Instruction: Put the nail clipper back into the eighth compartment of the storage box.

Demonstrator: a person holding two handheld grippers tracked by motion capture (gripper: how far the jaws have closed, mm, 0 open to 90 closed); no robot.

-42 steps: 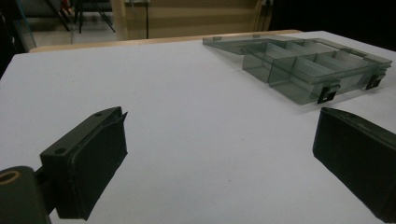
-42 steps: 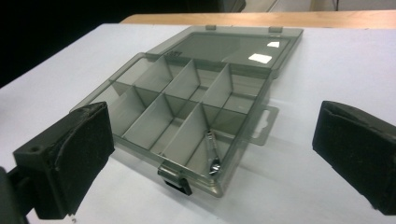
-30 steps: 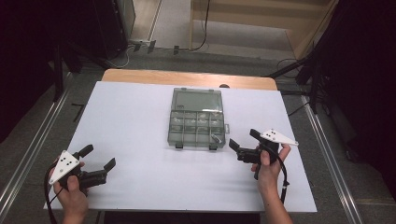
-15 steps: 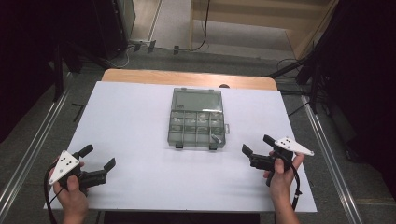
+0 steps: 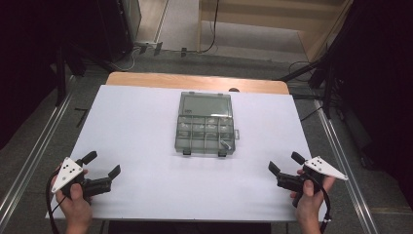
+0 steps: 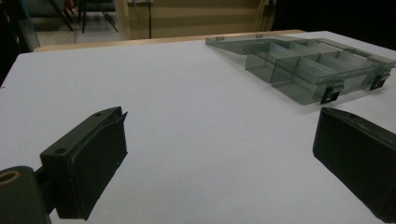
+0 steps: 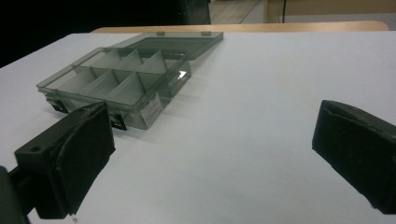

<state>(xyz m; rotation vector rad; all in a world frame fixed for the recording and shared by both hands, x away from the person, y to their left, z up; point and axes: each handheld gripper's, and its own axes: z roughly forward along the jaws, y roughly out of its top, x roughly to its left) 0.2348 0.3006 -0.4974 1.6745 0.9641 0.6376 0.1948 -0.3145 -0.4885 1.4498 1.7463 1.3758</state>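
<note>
Jaws spread wide and holding nothing, the left black two-jaw gripper point(image 5: 102, 165) rests at the near left corner of the white table point(image 5: 141, 126). Centred farther back lies the smoky transparent plastic compartment box point(image 5: 205, 124) (lid flat open behind it). At the near right, the right black gripper point(image 5: 286, 164) gapes equally empty.

The white table point(image 5: 146, 126) is viewed from above its near edge, looking forward and down, at some remove. Each gripper view is taken low over the tabletop, between two black jaws, angled inward. The open compartment box point(image 5: 205, 125) is shared by all three views point(image 6: 303, 67) point(image 7: 126, 79).
</note>
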